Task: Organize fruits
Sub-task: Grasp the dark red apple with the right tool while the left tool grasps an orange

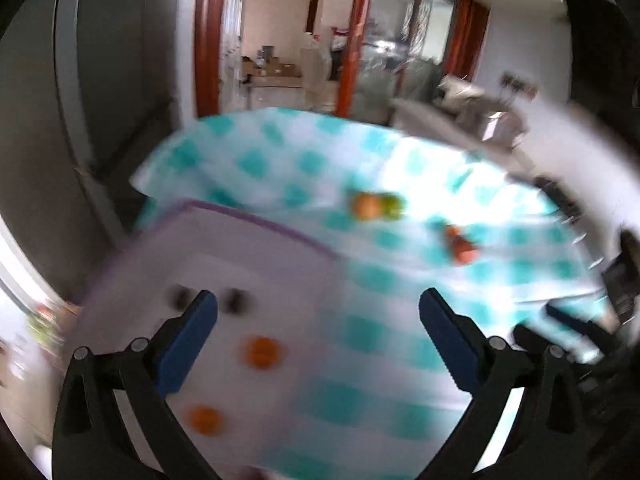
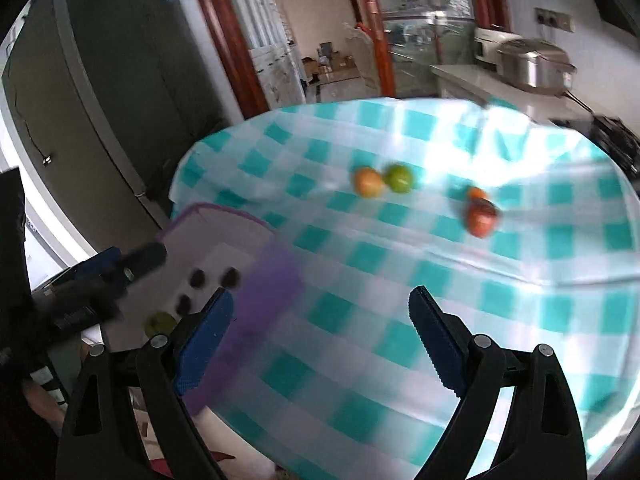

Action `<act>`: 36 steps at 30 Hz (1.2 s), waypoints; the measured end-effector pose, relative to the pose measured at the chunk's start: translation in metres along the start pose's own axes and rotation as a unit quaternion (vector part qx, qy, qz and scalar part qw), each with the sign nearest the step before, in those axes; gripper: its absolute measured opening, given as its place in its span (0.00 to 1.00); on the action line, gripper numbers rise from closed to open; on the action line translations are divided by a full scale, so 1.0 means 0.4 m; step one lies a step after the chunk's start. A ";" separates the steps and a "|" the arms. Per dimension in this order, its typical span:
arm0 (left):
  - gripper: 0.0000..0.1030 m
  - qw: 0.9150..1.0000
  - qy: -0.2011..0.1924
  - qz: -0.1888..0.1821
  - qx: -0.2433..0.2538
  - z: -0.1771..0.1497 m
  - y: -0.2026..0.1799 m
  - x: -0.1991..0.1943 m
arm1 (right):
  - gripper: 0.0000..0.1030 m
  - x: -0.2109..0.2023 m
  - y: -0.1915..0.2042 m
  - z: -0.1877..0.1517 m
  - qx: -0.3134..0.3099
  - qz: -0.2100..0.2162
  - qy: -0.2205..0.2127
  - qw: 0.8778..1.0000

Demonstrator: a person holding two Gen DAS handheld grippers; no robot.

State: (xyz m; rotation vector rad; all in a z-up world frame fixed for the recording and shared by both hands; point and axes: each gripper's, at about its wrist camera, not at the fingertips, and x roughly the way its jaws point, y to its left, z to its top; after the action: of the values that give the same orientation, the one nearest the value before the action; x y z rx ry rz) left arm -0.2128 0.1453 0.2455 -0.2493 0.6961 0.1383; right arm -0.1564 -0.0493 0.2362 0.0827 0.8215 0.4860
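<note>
A white tray with a purple rim point(image 1: 256, 216) point(image 2: 224, 210) sits at the table's left end. In the left wrist view it holds two orange fruits point(image 1: 262, 353) point(image 1: 205, 420) and dark fruits point(image 1: 236, 300). The right wrist view shows dark fruits point(image 2: 230, 277) and a green fruit point(image 2: 159, 323) in it. On the checked cloth lie an orange fruit point(image 2: 368, 182), a green fruit point(image 2: 398, 177), a red fruit point(image 2: 481, 218) and a small orange one point(image 2: 476, 192). My left gripper point(image 1: 318, 312) is open above the tray's right edge. My right gripper point(image 2: 320, 312) is open above the cloth.
The table carries a teal and white checked cloth point(image 2: 440, 280). A dark fridge point(image 2: 100, 100) stands at left. A counter with a metal cooker point(image 2: 532, 64) is at back right. A doorway point(image 2: 320, 40) opens behind the table. Both views are motion-blurred.
</note>
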 end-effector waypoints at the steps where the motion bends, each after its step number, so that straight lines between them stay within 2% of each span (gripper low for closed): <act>1: 0.98 1.000 0.004 -0.012 -0.012 -0.020 -0.050 0.001 | 0.85 -0.019 -0.037 -0.015 0.005 -0.005 0.003 1.000; 4: 0.98 0.999 0.014 -0.033 -0.018 -0.077 -0.163 0.012 | 0.85 -0.079 -0.164 -0.068 0.020 -0.023 0.003 1.000; 9: 0.98 0.993 0.069 -0.081 0.041 -0.182 -0.353 0.053 | 0.85 -0.134 -0.350 -0.170 0.079 -0.048 0.012 0.996; 14: 0.98 0.985 0.096 -0.120 0.077 -0.219 -0.459 0.093 | 0.85 -0.114 -0.445 -0.245 0.111 -0.060 0.038 0.991; 17: 0.98 0.980 0.115 -0.142 0.074 -0.215 -0.497 0.143 | 0.85 -0.080 -0.465 -0.271 0.111 -0.065 0.057 0.990; 22: 0.98 0.976 0.129 -0.173 0.026 -0.132 -0.494 0.235 | 0.85 -0.006 -0.497 -0.252 0.107 -0.074 0.076 0.989; 25: 0.98 0.973 0.142 -0.184 -0.006 -0.054 -0.471 0.334 | 0.85 0.061 -0.519 -0.210 0.114 -0.080 0.082 0.987; 29: 0.98 0.969 0.169 -0.175 -0.032 0.061 -0.434 0.506 | 0.85 0.196 -0.528 -0.125 0.119 -0.083 0.100 0.984; 32: 0.98 0.963 0.207 -0.168 -0.036 0.158 -0.416 0.684 | 0.85 0.304 -0.526 -0.057 0.112 -0.090 0.107 0.984; 36: 0.98 0.957 0.238 -0.163 -0.020 0.232 -0.410 0.857 | 0.85 0.452 -0.522 0.052 0.108 -0.101 0.081 0.986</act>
State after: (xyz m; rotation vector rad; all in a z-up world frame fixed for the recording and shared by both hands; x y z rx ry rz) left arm 0.1389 0.0276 0.1214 -0.4394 1.1196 -0.2330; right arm 0.0434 -0.1516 0.0735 0.1590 1.0294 0.2124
